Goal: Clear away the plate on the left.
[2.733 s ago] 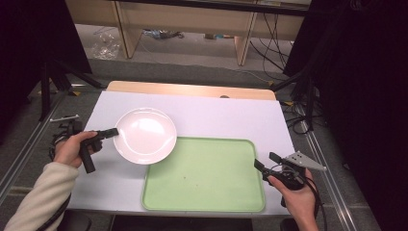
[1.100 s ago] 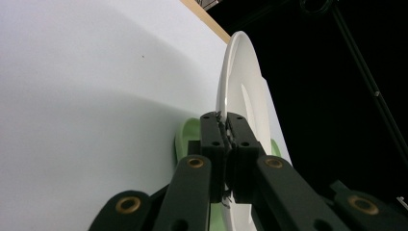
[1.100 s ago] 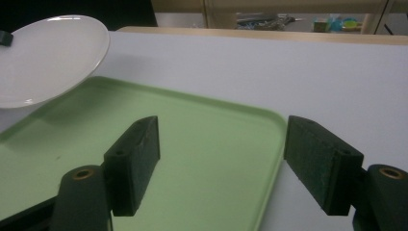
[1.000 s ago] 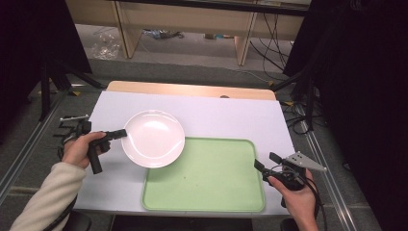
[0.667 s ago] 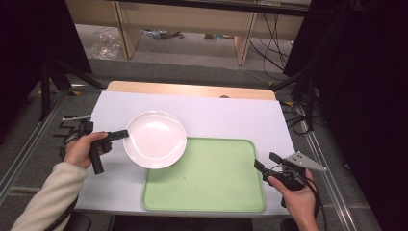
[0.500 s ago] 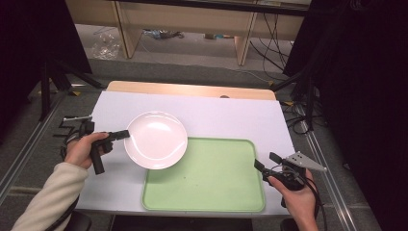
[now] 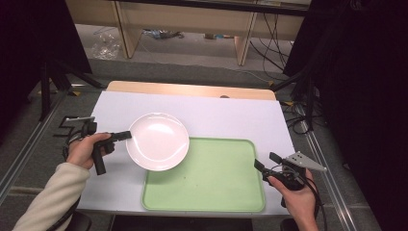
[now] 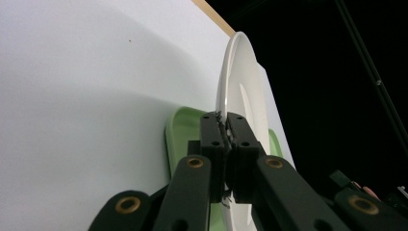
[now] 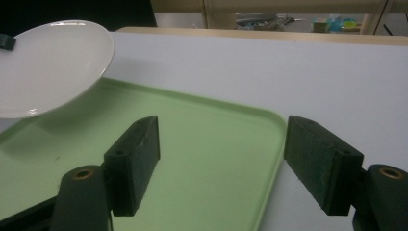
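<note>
Plate (image 7: 157, 141), one only, white and bare of any print, is lifted off the desk (image 7: 216, 118) with its near edge overhanging the far-left corner of the single green tray (image 7: 207, 178). Left tongs (image 7: 126, 136) pinch its left rim, jaws pressed onto the rim as the left gripper view shows (image 8: 226, 127). Right tongs (image 7: 264, 162) hover at the tray's right edge, jaws spread wide with nothing between them, seen also in the right gripper view (image 9: 221, 163). Two hands, two tongs, one plate, one tray. No brand, label or readable writing is visible on any of them.
</note>
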